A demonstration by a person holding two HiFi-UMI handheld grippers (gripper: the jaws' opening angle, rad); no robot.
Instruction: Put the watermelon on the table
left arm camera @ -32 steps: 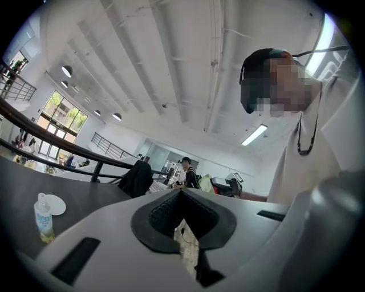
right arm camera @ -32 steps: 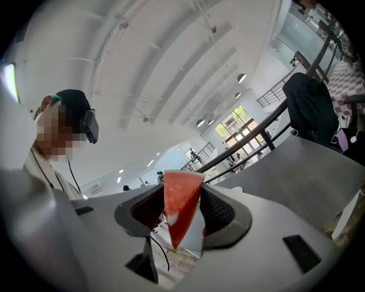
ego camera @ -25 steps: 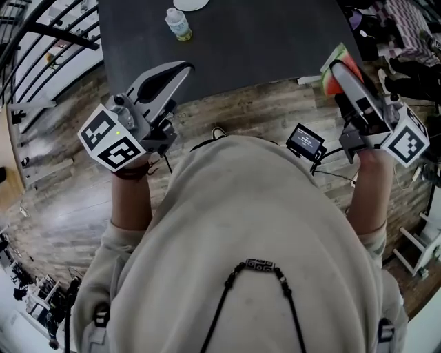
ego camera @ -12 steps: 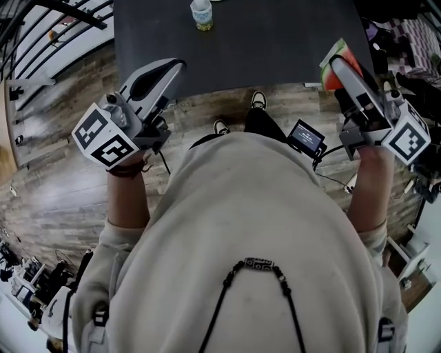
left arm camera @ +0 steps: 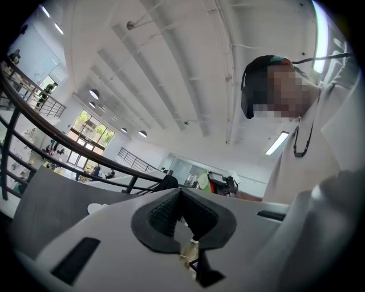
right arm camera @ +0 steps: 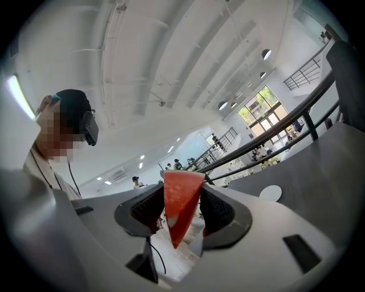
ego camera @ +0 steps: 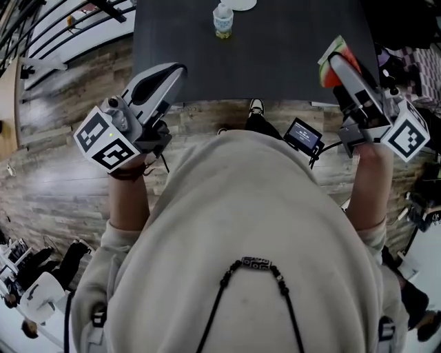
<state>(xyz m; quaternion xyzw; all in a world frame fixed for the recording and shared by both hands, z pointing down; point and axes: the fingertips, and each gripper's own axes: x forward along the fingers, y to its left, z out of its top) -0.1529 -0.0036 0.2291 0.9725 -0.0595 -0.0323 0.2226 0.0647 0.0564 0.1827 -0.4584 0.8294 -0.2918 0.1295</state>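
A red wedge of watermelon [right arm camera: 181,206] with a green rind [ego camera: 331,54] sits clamped between the jaws of my right gripper [ego camera: 335,63], held up over the near right edge of the dark table [ego camera: 275,41]. In the right gripper view the slice fills the gap between the black pads [right arm camera: 215,212]. My left gripper [ego camera: 167,74] hangs at the table's near left edge, its jaws closed together with nothing between them, as the left gripper view [left arm camera: 181,206] also shows.
A small plastic bottle [ego camera: 222,21] stands at the far middle of the table, with a white plate [ego camera: 241,4] behind it. Wooden floor lies below, a railing [ego camera: 55,21] at the left, and a small screen device [ego camera: 304,136] hangs at the person's front.
The view has shifted so the table sits further right and nearer; both grippers now reach over its near edge. The watermelon stays clamped in the right gripper.
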